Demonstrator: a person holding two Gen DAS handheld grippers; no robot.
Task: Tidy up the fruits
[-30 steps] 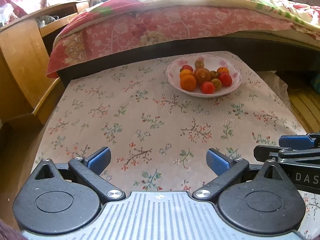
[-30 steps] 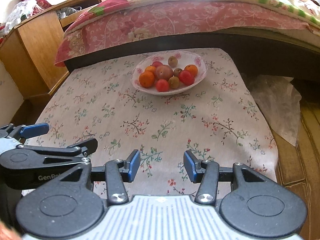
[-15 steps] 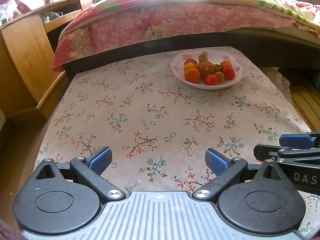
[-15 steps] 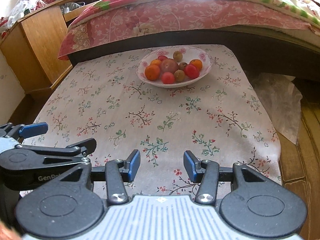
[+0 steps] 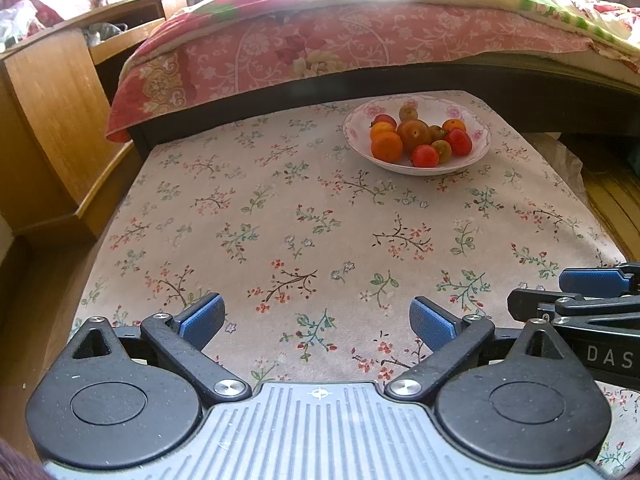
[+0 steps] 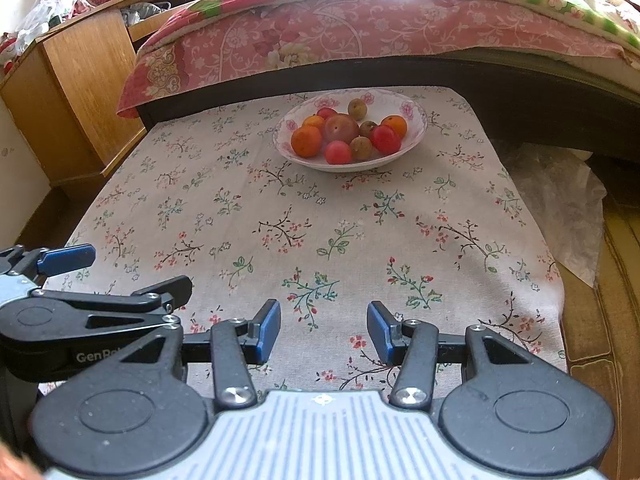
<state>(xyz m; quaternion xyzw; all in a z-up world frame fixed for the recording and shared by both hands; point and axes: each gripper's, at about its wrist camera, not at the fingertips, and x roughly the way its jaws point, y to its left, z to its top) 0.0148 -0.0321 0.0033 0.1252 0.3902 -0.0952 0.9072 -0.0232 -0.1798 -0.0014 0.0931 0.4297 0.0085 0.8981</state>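
Both grippers hung low over the near edge of the table point(image 5: 280, 208), side by side and well apart from the fruit, which I took for a resting stance, since nothing lay within reach of either. The left gripper point(image 5: 316, 316) had its blue pads spread wide with only flowered cloth between them; the right gripper point(image 6: 324, 330) stood open too, rather narrower, and held nothing.

All the fruit sat in one white bowl point(image 6: 414, 120) with pink flowers on its rim, set toward the far edge of the table, close under the bed point(image 6: 360, 36). In it I counted roughly nine pieces, heaped toward the near side: an orange point(image 6: 306, 141) at the near left, a large reddish-brown fruit point(image 6: 341, 128) in the middle, a red fruit point(image 6: 337, 152) in front and another at the right, and a small brownish one point(image 6: 357, 109) alone at the back (what kind it was I could not say). No fruit lay loose on the cloth, so the sorting looked done, or not yet begun.
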